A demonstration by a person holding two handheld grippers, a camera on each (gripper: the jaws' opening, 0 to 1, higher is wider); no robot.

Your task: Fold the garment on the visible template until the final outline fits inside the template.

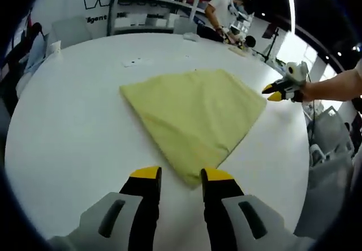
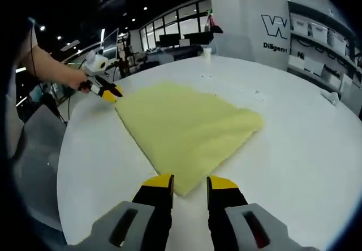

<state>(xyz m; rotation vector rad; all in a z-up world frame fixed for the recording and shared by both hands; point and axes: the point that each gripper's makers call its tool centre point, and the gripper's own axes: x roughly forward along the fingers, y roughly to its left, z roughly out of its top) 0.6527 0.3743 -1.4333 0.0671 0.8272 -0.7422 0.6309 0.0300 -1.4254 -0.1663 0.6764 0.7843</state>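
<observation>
Yellow cloth is the landmark here: the garment [image 1: 195, 124] lies flat on the white round table [image 1: 68, 132], folded into a rough wedge with one corner pointing toward each camera.

In the left gripper view, the left gripper [image 1: 181, 177] stands at the near corner of the garment, its yellow-tipped jaws spread apart with the corner's tip between them; nothing is pinched. In the right gripper view, the right gripper [image 2: 189, 184] sits the same way at another corner of the garment, jaws parted and empty, straddling the point of the fabric. Each gripper also appears small in the other's view, just beside the garment's far corner, held by a person's hand [image 1: 314, 90].

My reading is that one fold is finished and the next is being set up: both tools are lined up on opposite corners, ready to close. I cannot make out a template outline on the table, so whether the shape already fits is unclear. The next move likely calls for closing on both layers at each corner, lifting together and laying one side over the other evenly.

Beyond the garment, the table carries only a few small marks [image 1: 133, 62]. Further off are shelving with white bins [image 1: 150, 2], a wall sign [image 2: 277, 27] and a person at another table [image 1: 223, 13]; none obstruct the fold.
</observation>
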